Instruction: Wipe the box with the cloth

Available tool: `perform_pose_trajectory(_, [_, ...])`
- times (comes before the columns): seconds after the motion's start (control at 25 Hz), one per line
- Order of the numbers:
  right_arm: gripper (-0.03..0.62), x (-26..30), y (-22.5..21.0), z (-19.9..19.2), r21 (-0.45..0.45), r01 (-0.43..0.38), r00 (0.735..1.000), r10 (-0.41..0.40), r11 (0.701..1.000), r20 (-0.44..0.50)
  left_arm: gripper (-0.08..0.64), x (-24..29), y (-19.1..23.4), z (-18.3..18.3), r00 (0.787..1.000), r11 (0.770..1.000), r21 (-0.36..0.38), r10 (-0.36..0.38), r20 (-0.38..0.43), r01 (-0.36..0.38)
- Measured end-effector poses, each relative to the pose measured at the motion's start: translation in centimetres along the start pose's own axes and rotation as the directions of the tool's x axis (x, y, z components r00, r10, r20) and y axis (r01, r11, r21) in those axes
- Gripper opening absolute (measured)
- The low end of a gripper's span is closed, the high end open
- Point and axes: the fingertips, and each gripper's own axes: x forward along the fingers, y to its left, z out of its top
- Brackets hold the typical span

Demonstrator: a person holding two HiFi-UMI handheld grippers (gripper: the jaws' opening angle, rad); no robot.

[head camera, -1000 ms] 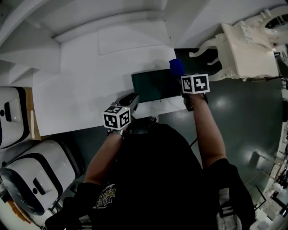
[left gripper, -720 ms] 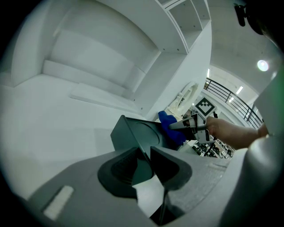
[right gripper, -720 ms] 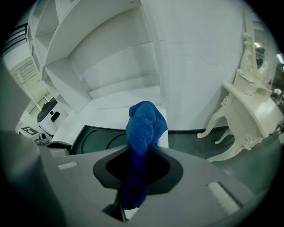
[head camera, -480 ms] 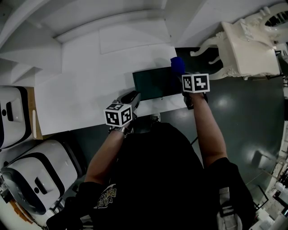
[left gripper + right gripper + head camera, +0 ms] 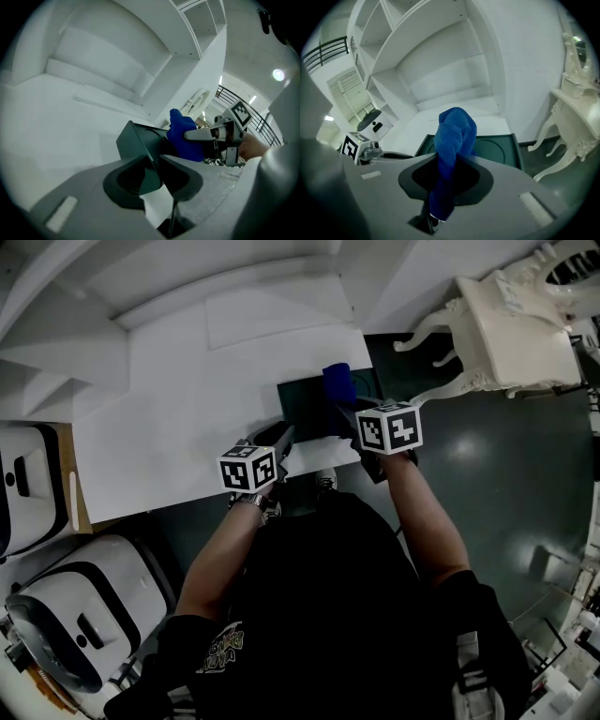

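A dark green box [image 5: 309, 405] lies on the white table [image 5: 178, 418] near its front right corner. My right gripper [image 5: 349, 401] is shut on a blue cloth [image 5: 338, 383], which hangs over the box's right half. In the right gripper view the cloth [image 5: 452, 136] stands bunched between the jaws, with the box [image 5: 499, 150] just beyond. My left gripper [image 5: 280, 438] sits at the box's near left corner. In the left gripper view its jaws close round the thin box wall [image 5: 133, 140], and the cloth [image 5: 185, 136] shows behind.
A white ornate side table [image 5: 516, 334] stands on the dark floor [image 5: 487, 465] to the right. White rounded machines [image 5: 56, 606] sit at the lower left. White shelving [image 5: 417, 51] rises behind the table.
My right gripper has carried the blue cloth leftward, from the box's right end to over its top. The left gripper has stayed at the box's near left corner.
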Motion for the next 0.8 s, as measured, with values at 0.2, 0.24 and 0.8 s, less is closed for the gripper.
perform_pose_trajectory(0.2, [0.095, 1.4, 3.8, -1.7, -0.024, -0.052, 0.998, 0.051, 0.998, -0.036, 0.1, 0.0, 0.0, 0.0, 1.0, 1.0, 0.001, -0.016, -0.013, 0.016])
perform_pose_trajectory(0.24, [0.095, 1.7, 4.4, -2.1, -0.03, -0.062, 0.997, 0.061, 0.998, -0.043, 0.1, 0.1, 0.0, 0.0, 1.0, 1.0, 0.0, -0.018, -0.016, 0.018])
perform_pose_trajectory(0.8, [0.094, 4.8, 7.9, -5.0, -0.043, -0.102, 0.988, 0.097, 0.994, -0.117, 0.101, 0.2, 0.0, -0.1, 0.998, 0.999, 0.0, -0.043, -0.052, 0.043])
